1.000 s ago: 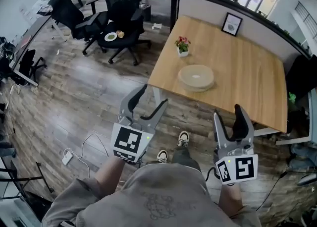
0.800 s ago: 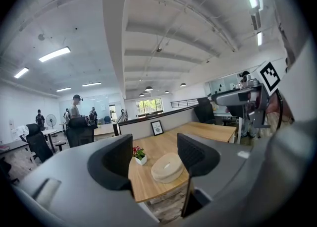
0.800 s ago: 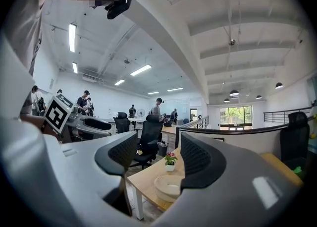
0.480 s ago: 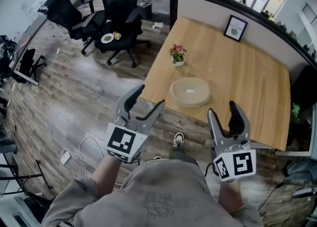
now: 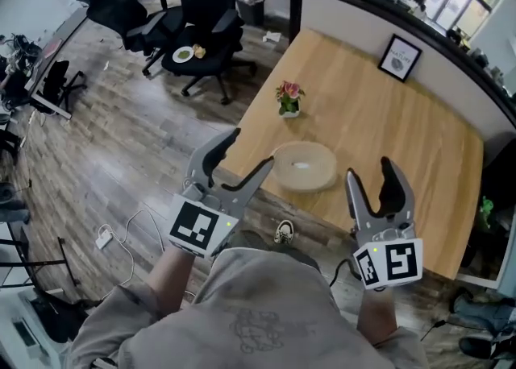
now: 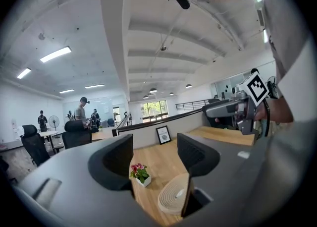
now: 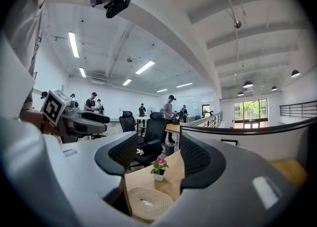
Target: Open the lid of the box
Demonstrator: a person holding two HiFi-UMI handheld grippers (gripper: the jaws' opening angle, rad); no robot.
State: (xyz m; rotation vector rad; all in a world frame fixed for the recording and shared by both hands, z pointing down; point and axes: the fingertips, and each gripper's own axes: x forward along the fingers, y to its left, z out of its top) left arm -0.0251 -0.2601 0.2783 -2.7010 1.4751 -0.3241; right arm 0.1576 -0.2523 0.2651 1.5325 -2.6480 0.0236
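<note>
Barely begun: no contact yet, everything left to do. On the left, left gripper (image 5: 246,150) spread wide, gripping nothing, short of the table (image 5: 403,126) edge. Between the tongs and just beyond their tips, round box (image 5: 305,183) near that edge, lid (image 5: 302,163) seated. On the right, right gripper (image 5: 371,172) likewise parted and empty. Left to do: reach in, grip lid, lift.

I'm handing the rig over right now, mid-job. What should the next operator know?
Tongs: left tongs open and empty; right tongs open and empty. Both are held out toward the table, touching nothing.
Things: the round woven box sits near the table's near edge, ahead of and between the two tongs. Its lid looks closed.
Done: nothing on the box yet.
Left: reach in, grip the lid, lift it off.
</note>
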